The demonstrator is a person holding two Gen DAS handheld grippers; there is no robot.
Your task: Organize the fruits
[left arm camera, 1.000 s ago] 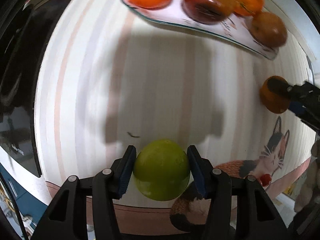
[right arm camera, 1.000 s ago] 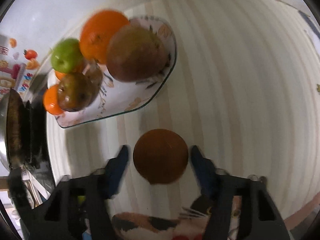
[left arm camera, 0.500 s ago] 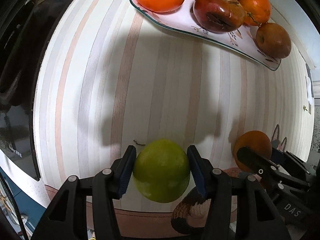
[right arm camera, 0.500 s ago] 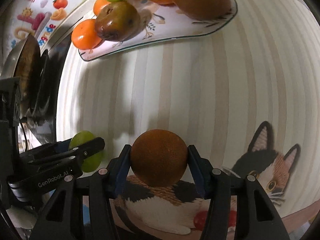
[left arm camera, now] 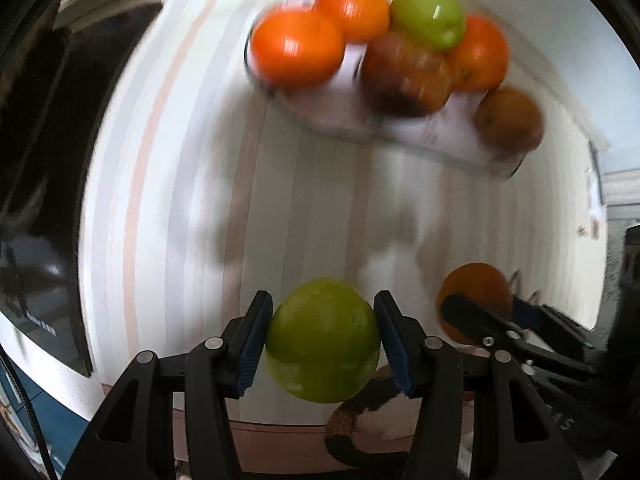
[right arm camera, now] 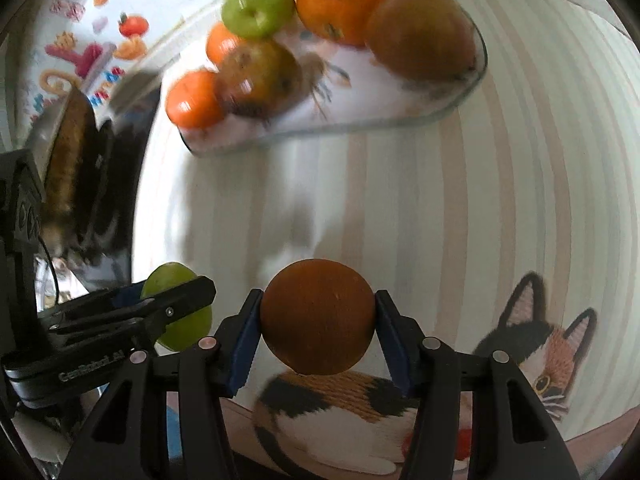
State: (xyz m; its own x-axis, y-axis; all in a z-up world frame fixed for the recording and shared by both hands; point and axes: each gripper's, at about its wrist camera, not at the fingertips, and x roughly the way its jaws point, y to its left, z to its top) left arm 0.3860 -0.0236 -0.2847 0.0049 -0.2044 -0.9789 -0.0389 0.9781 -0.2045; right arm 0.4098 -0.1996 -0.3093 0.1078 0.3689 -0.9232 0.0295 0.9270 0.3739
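Green fruit (left arm camera: pixel 323 341) between left gripper (left arm camera: pixel 323 340) pads

A round green fruit (left arm camera: pixel 322 340) and a dull orange (right arm camera: pixel 318 317) are each held off the striped cloth. Three oranges, a green apple (right arm camera: pixel 258 9) and two brownish fruits are heaped on the glass plate (right arm camera: pixel 460 98).

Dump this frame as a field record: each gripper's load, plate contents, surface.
left gripper: shut on green fruit
right gripper: shut on brown-orange fruit
plate: glass, holds three oranges, a green apple, two brownish fruits
surface: striped tablecloth with cat print
image quality: plate area motion-blurred
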